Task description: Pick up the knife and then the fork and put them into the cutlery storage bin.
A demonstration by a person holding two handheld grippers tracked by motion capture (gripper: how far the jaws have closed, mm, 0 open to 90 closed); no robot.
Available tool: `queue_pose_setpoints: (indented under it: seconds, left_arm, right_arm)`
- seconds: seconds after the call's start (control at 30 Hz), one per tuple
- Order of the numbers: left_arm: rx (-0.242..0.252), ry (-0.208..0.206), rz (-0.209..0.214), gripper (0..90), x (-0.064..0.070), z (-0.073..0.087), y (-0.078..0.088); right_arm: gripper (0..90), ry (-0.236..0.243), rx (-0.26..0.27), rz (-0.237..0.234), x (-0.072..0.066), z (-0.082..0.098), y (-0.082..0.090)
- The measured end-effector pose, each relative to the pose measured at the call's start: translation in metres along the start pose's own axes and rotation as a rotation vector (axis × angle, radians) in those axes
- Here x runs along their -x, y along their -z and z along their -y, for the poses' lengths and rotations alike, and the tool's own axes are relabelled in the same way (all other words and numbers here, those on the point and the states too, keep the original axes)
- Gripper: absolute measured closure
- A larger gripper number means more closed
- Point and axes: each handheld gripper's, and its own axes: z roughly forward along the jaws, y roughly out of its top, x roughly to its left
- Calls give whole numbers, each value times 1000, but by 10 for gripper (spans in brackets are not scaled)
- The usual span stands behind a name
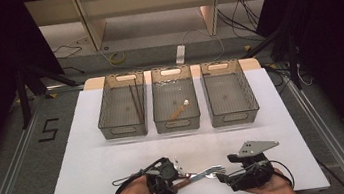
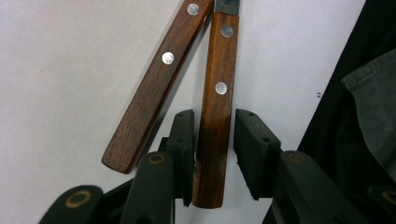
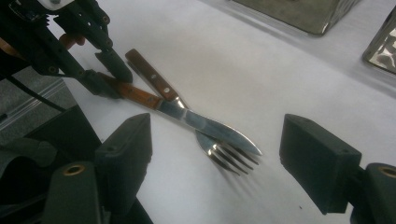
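Reddish-brown wood, two steel rivets: that is the knife [image 2: 212, 121] handle we see between the left gripper [image 1: 176, 176] jaws, one pad touching it, the other a gap away, so not clamped yet. The blade is smooth polished steel, pointed, lying flat across a fork [image 3: 224, 154] with a darker riveted wood handle; both sit near the front edge of the white matte bench [image 1: 92, 158]. Right gripper [image 3: 215, 163] jaws stand wide open, holding nothing, just beside the fork tines. Three mesh metal baskets [image 1: 231, 99] line the far edge.
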Motion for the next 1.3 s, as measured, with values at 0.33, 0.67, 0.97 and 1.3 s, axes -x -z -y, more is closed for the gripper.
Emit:
queue_pose_setpoints:
  seconds: [0.33,0.67,0.97,1.3]
  left_arm:
    - [-18,-15,-22,681,3,-2,0]
    - [-35,-37,-40,727,7,-4,-1]
    - [-26,-37,-35,749,7,-4,0]
    - [42,-17,-20,753,6,-3,8]
  right_arm:
    - [262,2,-2,1,0,0,0]
    - [262,1,-3,1,0,0,0]
    - [262,1,-2,-1,0,0,0]
    - [264,-2,7,1,0,0,2]
